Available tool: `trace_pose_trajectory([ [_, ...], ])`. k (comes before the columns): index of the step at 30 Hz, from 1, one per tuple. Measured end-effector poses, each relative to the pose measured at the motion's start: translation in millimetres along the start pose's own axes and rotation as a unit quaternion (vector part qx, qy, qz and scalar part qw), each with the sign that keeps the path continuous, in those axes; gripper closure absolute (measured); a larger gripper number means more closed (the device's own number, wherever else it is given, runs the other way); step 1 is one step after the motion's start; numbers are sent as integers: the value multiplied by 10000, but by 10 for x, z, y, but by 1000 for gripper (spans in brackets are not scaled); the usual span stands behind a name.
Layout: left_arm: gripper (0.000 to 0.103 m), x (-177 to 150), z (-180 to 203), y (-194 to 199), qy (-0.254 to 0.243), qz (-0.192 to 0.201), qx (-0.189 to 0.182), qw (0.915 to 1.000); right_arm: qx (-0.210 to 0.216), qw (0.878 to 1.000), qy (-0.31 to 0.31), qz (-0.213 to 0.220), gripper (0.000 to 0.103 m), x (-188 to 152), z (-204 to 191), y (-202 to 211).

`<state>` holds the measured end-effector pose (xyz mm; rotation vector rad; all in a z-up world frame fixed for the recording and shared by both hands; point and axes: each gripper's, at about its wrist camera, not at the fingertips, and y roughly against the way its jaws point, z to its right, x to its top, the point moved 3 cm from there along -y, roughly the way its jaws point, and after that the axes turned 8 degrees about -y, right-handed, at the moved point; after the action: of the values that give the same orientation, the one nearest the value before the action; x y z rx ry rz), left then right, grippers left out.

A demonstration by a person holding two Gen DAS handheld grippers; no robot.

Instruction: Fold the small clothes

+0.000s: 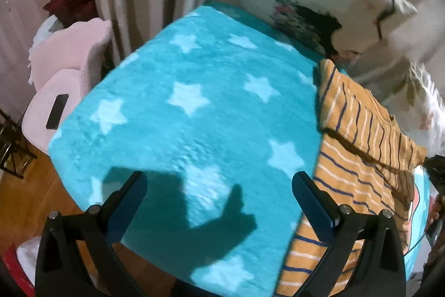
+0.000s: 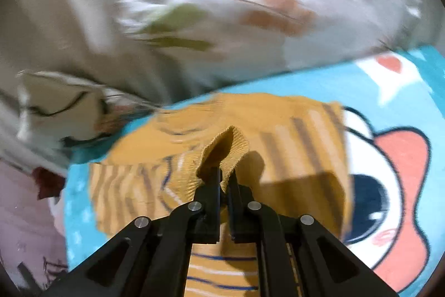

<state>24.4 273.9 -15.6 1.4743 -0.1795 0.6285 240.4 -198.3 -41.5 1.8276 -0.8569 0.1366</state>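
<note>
Striped shirt (image 1: 358, 146), mustard with navy and white stripes, lies along the right edge of a turquoise star-print blanket (image 1: 194, 113), partly folded over itself. Right gripper (image 2: 225, 177) has its fingers clenched on a ribbed fold of the shirt, lifting it above the blanket. Left gripper (image 1: 219, 185) hovers over the blanket's near edge, fingers spread wide and holding nothing. A pink chair (image 1: 69, 68) stands off the blanket's left edge, with a dark phone (image 1: 57, 112) on its seat.
</note>
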Motion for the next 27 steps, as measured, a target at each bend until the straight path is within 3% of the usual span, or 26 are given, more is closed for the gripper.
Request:
trace_pose_trajectory([
  [5,0,-56,291,13,-216,-14,-36,9998,-410,9986,-131,-315,97,-40,351,-279],
  [9,0,-125,471,-34,-391,-137,-46,9991,-461,9971,-456,-400,97,-36,634,-387],
  [15,0,-213,630,-140,-507,-311,-87,9982,-89,9968,-669,-432,93,-23,871,-140],
  [17,0,-230,670,-186,-527,-373,-121,9978,67,9968,-672,-431,76,-69,944,28],
  [19,0,-247,713,-233,-545,-429,-164,9975,204,9969,-619,-441,66,-152,1006,197],
  [27,0,-390,917,-467,-547,-761,-378,9949,519,9921,18,-1144,66,-887,931,374],
])
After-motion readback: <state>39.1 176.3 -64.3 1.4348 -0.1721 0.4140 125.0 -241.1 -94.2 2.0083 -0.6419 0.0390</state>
